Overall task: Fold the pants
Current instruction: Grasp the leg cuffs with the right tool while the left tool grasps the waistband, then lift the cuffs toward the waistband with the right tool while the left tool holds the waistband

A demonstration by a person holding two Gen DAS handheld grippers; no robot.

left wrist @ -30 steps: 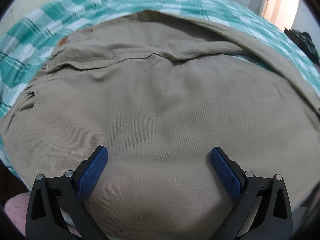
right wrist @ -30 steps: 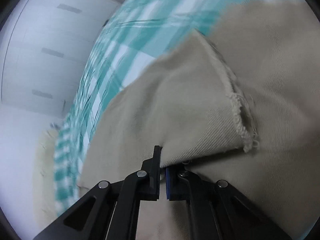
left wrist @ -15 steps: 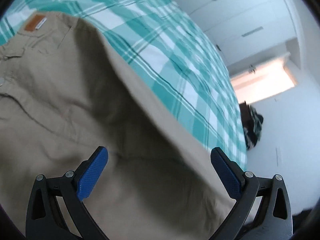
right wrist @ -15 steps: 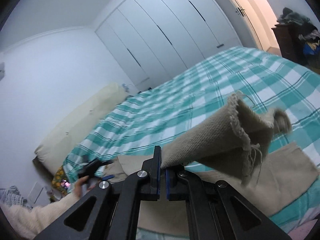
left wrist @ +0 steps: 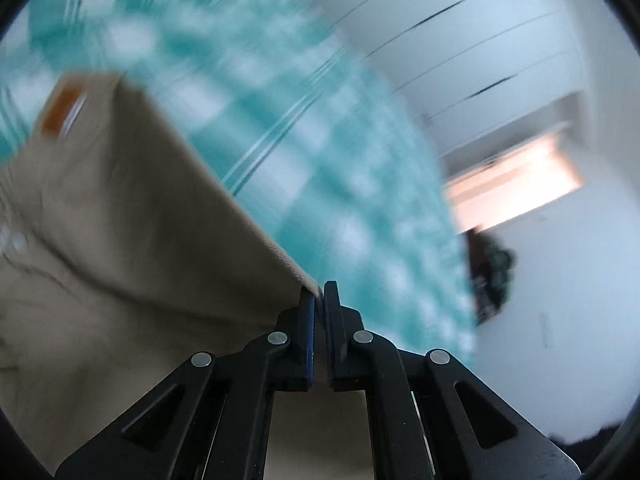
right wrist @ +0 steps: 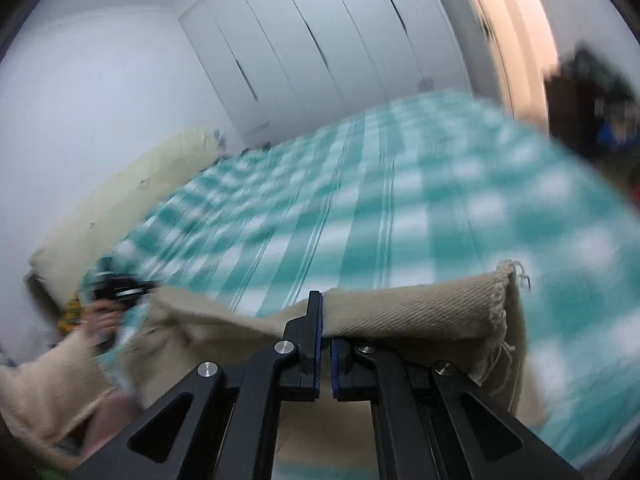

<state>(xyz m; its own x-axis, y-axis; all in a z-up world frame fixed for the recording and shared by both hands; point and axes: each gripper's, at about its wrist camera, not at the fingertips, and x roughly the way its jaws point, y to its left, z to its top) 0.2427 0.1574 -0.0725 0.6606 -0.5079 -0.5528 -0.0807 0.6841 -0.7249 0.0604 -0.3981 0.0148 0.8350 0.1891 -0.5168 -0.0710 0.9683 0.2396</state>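
The khaki pants [left wrist: 120, 240] hang lifted over the bed, with an orange waist patch [left wrist: 60, 110] at the far left of the left wrist view. My left gripper [left wrist: 319, 300] is shut on the pants' folded edge. In the right wrist view my right gripper [right wrist: 325, 308] is shut on the frayed leg hem [right wrist: 420, 312], which stretches taut toward the left. My left hand with its gripper [right wrist: 116, 292] shows far left there. Both views are motion-blurred.
A teal and white checked bedspread [right wrist: 360, 216] covers the bed under the pants. A cream bolster [right wrist: 132, 188] lies along the wall. White wardrobe doors [right wrist: 320, 52] stand behind. A lit doorway [left wrist: 516, 184] and dark furniture [right wrist: 592, 96] are at the right.
My left gripper has closed on the pants' edge and lifted it. My right gripper has kept its grip on the hem and carried it sideways, pulling the cloth taut.
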